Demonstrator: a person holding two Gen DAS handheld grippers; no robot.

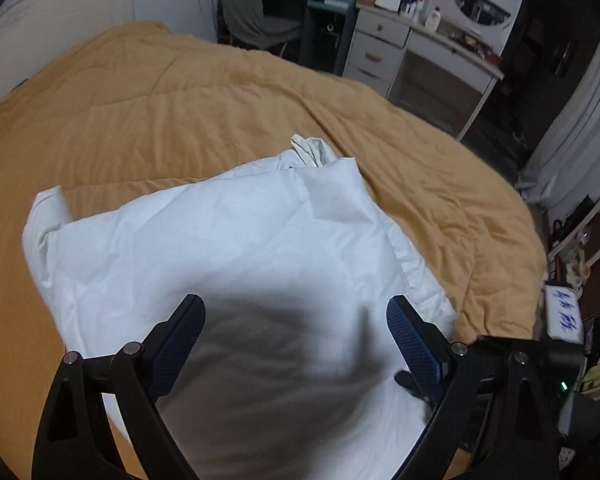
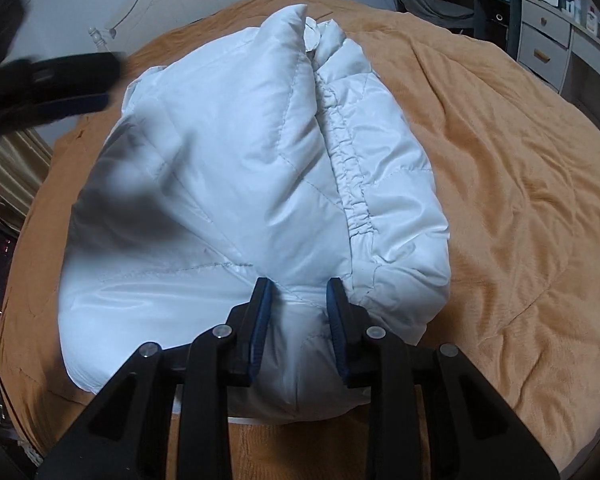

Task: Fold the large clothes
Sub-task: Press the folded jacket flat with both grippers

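White down jacket [image 2: 236,184] lay on bed, atop orange quilt [image 2: 500,184], already doubled into puffy bundle, collar end far from cameras. Right claw [image 2: 299,304] clamped on near edge of jacket, padding bulging between fingers. Left claw [image 1: 296,340] hung above jacket, jaws wide apart, nothing between them. Judged mid-fold: one side pinned, other just let go. Next move likely called for left claw to take fresh edge and bring it over, right claw holding bundle against springing back.
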